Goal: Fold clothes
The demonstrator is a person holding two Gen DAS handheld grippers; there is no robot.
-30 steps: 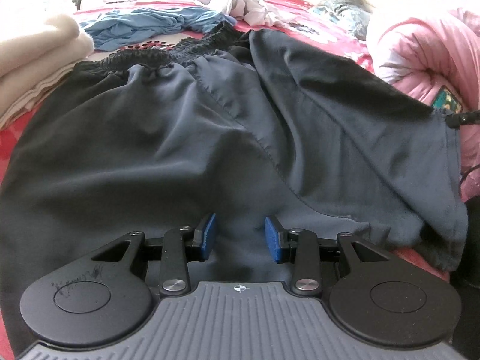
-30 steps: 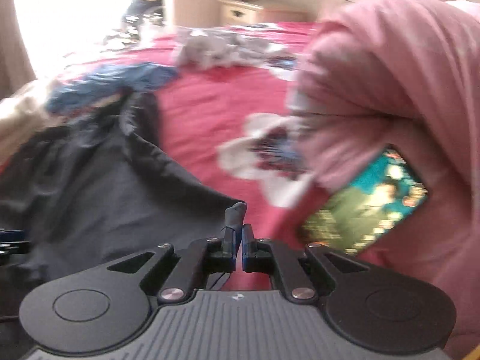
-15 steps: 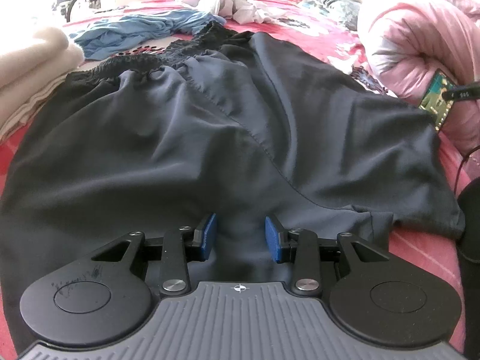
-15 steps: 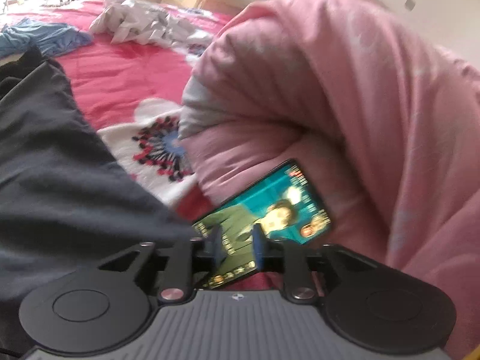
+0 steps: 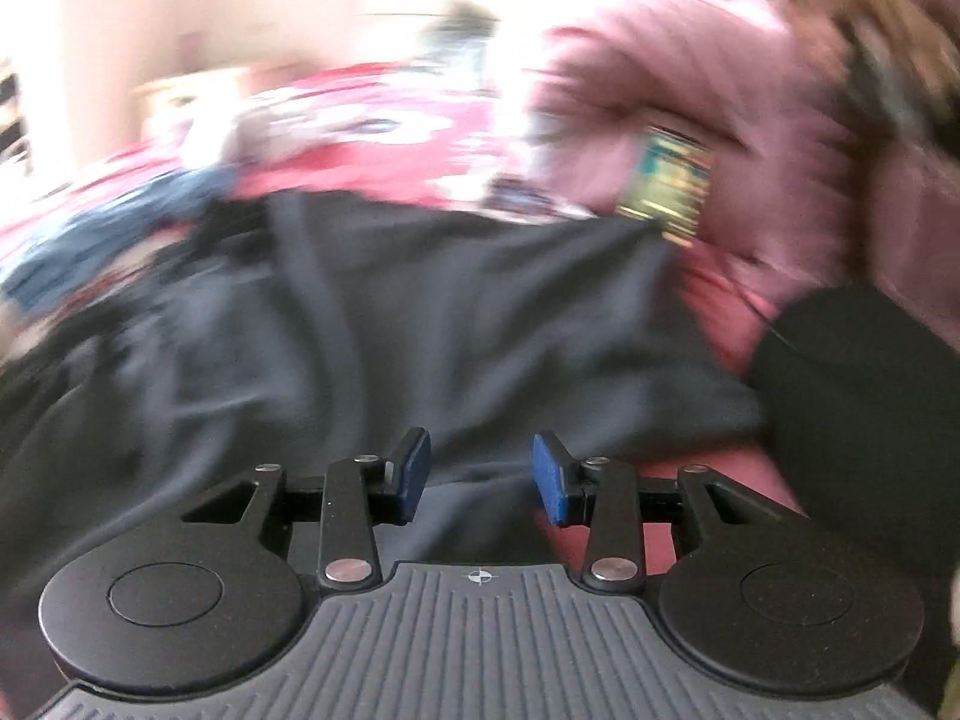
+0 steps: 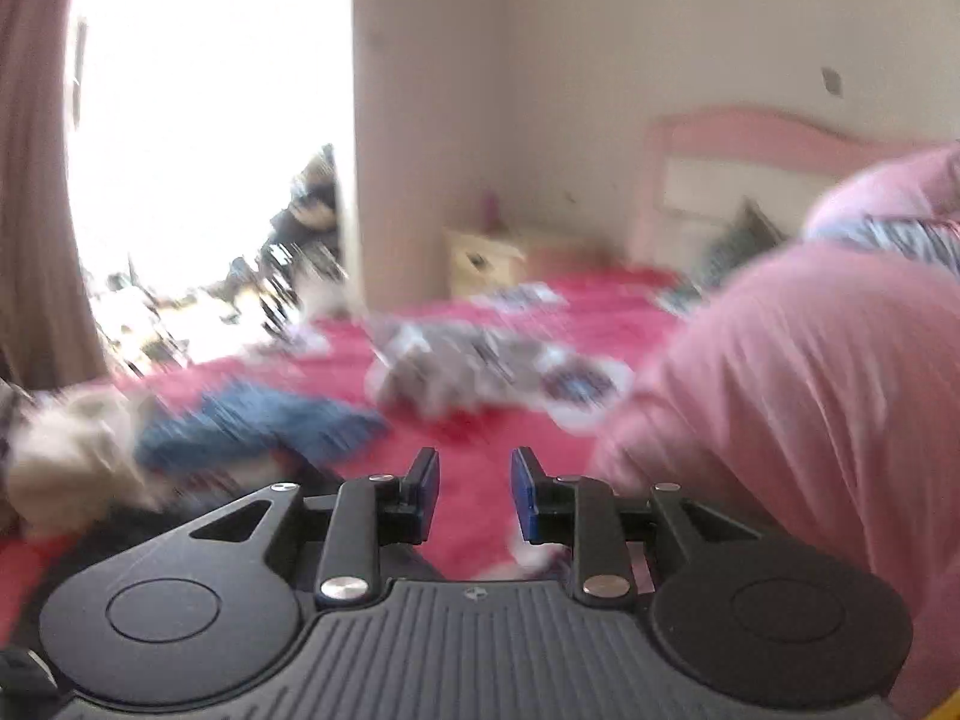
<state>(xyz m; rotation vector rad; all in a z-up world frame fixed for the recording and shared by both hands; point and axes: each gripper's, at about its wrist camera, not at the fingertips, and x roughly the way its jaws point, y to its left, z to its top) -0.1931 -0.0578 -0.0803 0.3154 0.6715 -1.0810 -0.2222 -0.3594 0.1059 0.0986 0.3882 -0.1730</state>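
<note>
The dark shorts (image 5: 456, 330) lie spread on the red bed (image 6: 480, 420), directly ahead of and under the left gripper (image 5: 482, 471) — tilted down, jaws parted, nothing between them. The right gripper (image 6: 474, 492) points nearly level over the bed's near edge — jaws apart, empty.

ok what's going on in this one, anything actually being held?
Clothes folding on a bed, and nothing is held right now. The left gripper hangs open over the near edge of the dark shorts spread on the red bedspread, with no cloth pinched between its pads. The right gripper is open too, aimed across the bed toward a blue garment and a grey one, with a pink quilt on its right. Both views are motion-blurred.
</note>
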